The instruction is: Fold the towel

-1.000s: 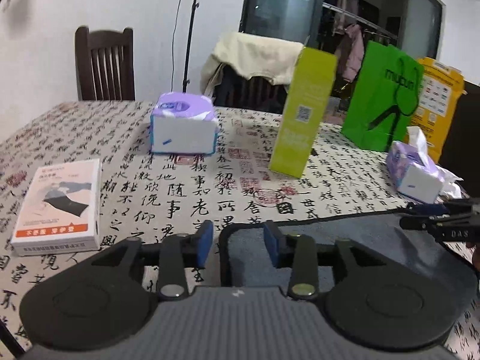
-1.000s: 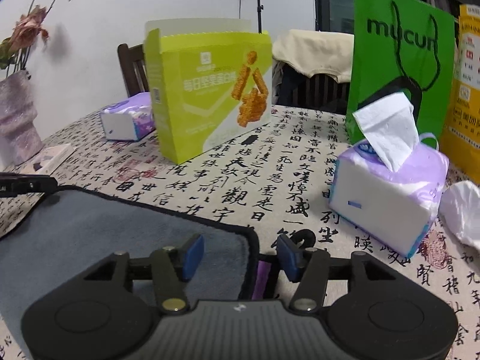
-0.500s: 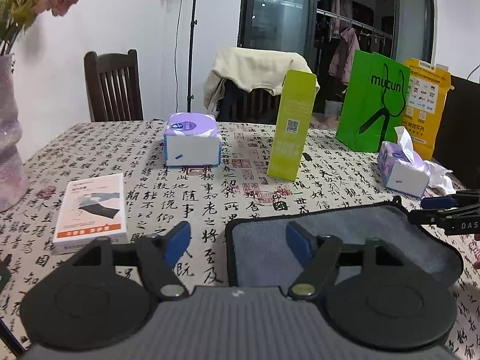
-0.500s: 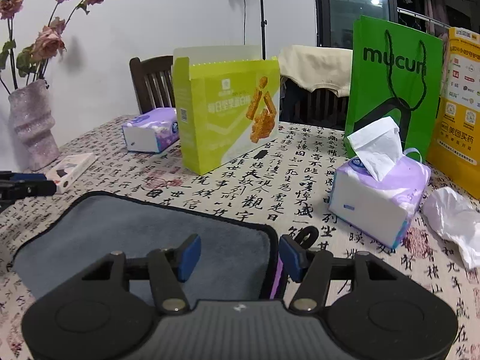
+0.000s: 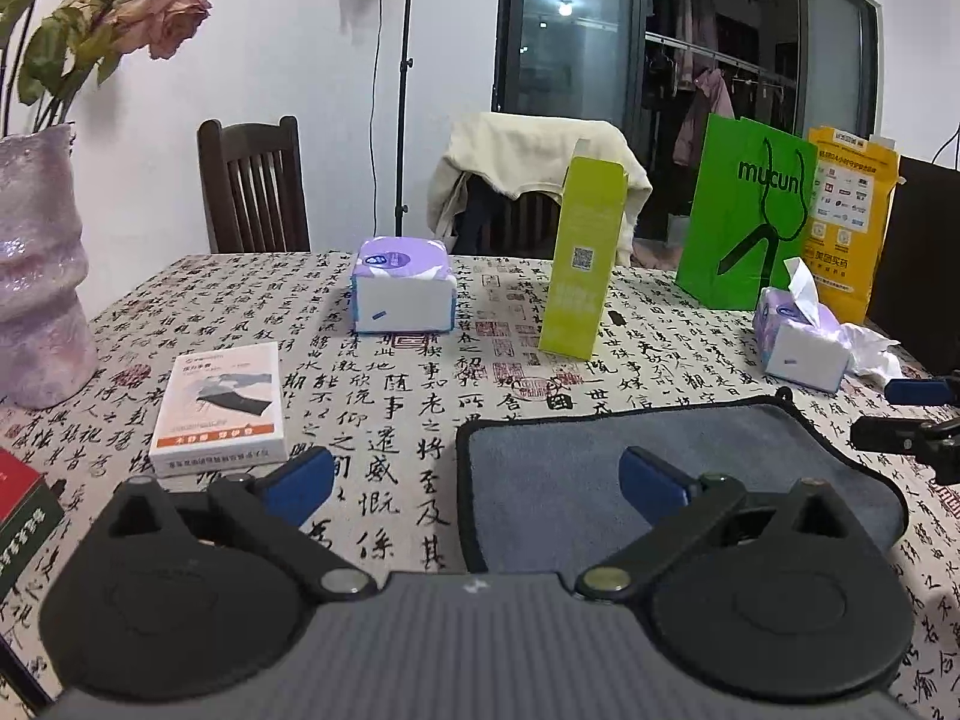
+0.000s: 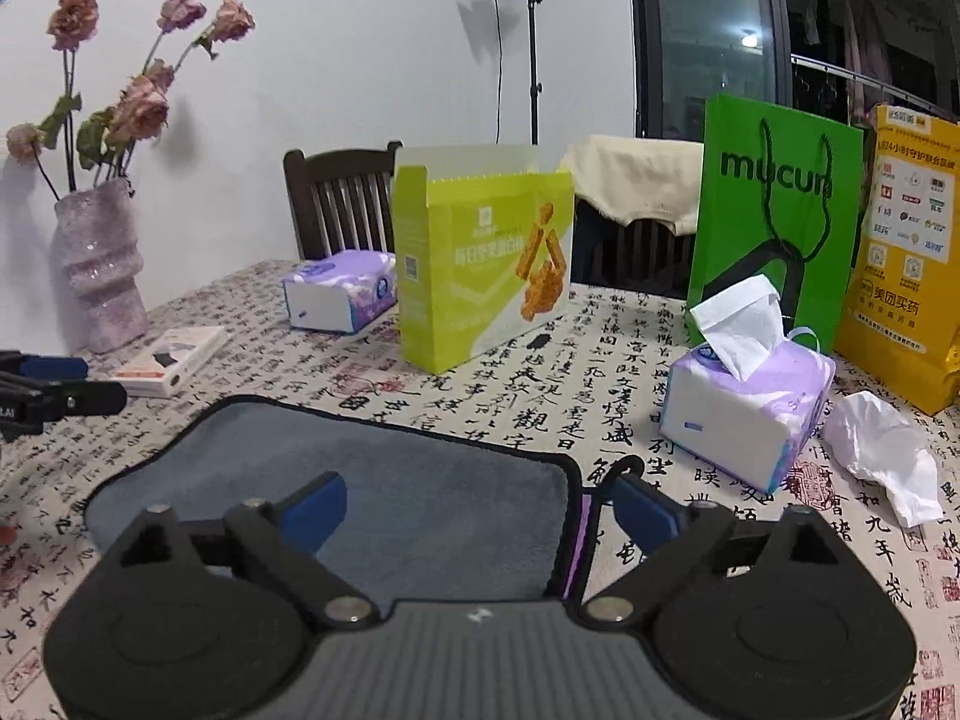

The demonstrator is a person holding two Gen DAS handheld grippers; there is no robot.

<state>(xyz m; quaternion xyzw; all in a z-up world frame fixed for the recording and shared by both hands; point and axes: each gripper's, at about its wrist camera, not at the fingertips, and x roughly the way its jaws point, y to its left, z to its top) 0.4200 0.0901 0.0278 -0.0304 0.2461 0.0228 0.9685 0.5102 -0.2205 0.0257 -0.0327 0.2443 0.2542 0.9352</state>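
Note:
A grey towel (image 5: 600, 468) with black trim lies folded flat on the calligraphy-print tablecloth (image 5: 390, 408); it also shows in the right wrist view (image 6: 420, 480). My left gripper (image 5: 477, 480) is open wide and empty, raised over the towel's left edge. My right gripper (image 6: 480, 510) is open wide and empty, raised over the towel's right edge, where a purple layer (image 6: 579, 534) shows. The right gripper's tips (image 5: 912, 414) show at the right of the left wrist view; the left gripper's tips (image 6: 54, 387) show at the left of the right wrist view.
Beyond the towel stand a yellow-green carton (image 5: 579, 258), a purple tissue pack (image 5: 402, 282), an open tissue pack (image 6: 744, 402), a crumpled tissue (image 6: 882, 456), a green bag (image 6: 774, 210) and a yellow bag (image 6: 912, 252). A white box (image 5: 219, 408) and a vase (image 5: 36, 264) sit left.
Both grippers opened wider, let go of the towel edges and lifted back. The towel now lies flat on the table.

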